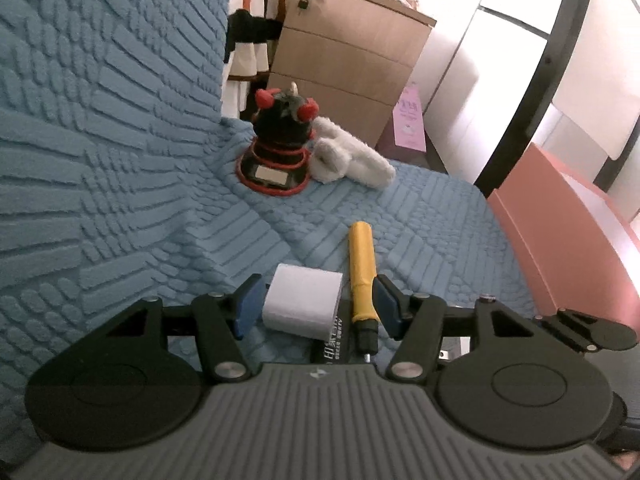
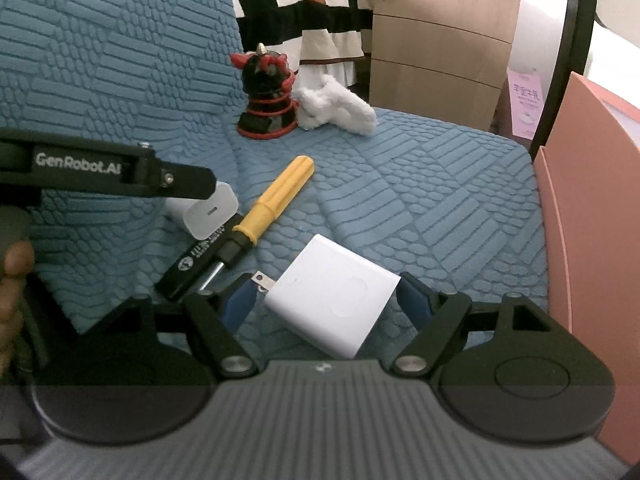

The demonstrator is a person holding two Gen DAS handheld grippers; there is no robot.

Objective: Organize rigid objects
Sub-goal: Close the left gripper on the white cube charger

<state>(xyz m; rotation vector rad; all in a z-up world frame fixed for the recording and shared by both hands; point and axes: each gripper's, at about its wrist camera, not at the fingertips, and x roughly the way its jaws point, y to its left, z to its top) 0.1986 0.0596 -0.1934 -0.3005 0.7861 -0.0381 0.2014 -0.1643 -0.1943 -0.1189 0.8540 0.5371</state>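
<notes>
My right gripper (image 2: pixel 330 300) stands open around a flat white charger (image 2: pixel 332 304) lying on the blue seat. The charger's prongs (image 2: pixel 262 280) almost reach the left pad, and its far corner sits at the right pad's tip. My left gripper (image 1: pixel 318 306) is open too. In its view a small white charger cube (image 1: pixel 302 304) and a yellow-handled screwdriver (image 1: pixel 362 276) show between the fingers. In the right wrist view, one of its fingers (image 2: pixel 180 182) hangs just above the cube (image 2: pixel 208 212). The cube rests on a black stick with white lettering (image 2: pixel 196 260), and the screwdriver (image 2: pixel 276 200) lies beside it.
A black and red figurine (image 2: pixel 266 92) and a white fluffy item (image 2: pixel 336 108) sit at the back of the seat by the backrest. A pink box (image 2: pixel 592 220) stands at the seat's right edge. Behind are a wooden drawer cabinet (image 2: pixel 440 40) and a striped cloth (image 2: pixel 312 4).
</notes>
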